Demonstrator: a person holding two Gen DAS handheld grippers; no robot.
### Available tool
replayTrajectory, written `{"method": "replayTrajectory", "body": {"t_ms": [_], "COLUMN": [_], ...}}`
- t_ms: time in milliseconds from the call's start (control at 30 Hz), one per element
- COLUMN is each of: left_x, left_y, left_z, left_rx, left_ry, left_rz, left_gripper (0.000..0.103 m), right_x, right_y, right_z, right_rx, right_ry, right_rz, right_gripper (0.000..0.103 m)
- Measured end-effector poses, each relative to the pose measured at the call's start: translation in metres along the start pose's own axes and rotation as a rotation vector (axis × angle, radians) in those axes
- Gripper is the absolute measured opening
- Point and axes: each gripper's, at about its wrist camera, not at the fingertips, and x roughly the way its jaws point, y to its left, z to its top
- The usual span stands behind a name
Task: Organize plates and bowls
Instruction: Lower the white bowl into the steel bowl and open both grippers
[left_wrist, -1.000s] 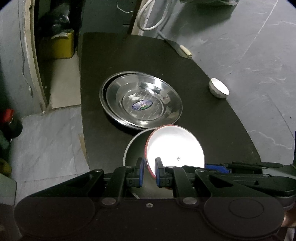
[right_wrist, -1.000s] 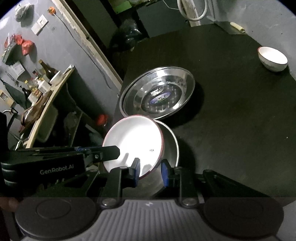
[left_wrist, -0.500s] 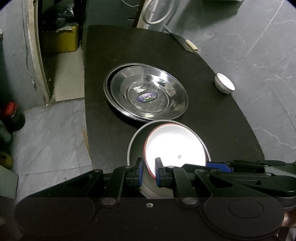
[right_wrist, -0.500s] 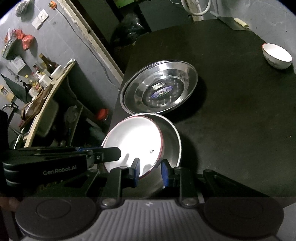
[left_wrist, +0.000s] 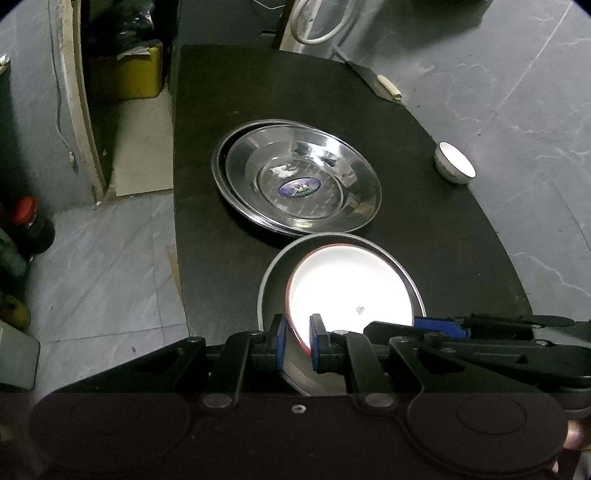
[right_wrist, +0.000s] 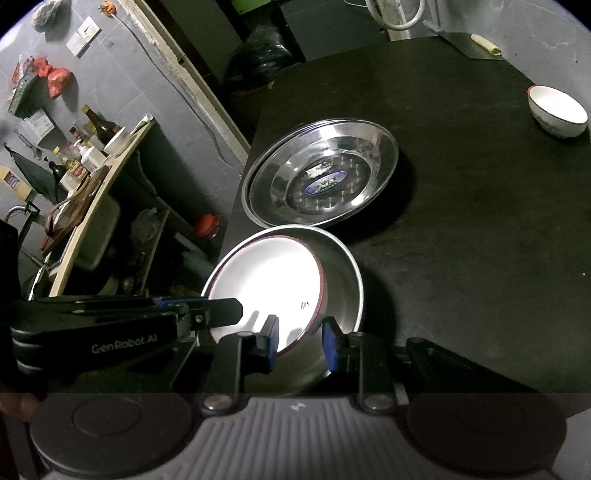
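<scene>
Shiny steel plates (left_wrist: 299, 177), matt black table (left_wrist: 424, 221)

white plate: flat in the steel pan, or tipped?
Tipped. The white plate leans inside the steel pan; its near rim is raised, clamped by the left tool.

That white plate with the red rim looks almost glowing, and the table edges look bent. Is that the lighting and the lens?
Left wrist view: the red-rimmed white plate is blown out by glare, its surface detail lost, and the black table edge bows from fisheye distortion. Right wrist view: the plate is bright too, the stacked round steel trays cast a hard dark shadow, and the corners are vignetted.
</scene>
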Motion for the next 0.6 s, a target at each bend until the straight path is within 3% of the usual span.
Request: {"method": "replayTrajectory", "body": {"t_ms": [600], "left_x": [-0.0026], "left_y": [0.0004], "left_z": [-0.0037], "left_rx": [-0.008], "left_ry": [-0.006], "left_rz": [0.007], "left_gripper": [0.016], "right_x": [0.0010], "right_y": [-0.0001], "right_z": [0.0015], "right_rx": [-0.018], "right_ry": [0.004], "right_rz": [0.012], "right_gripper": [0.037]}}
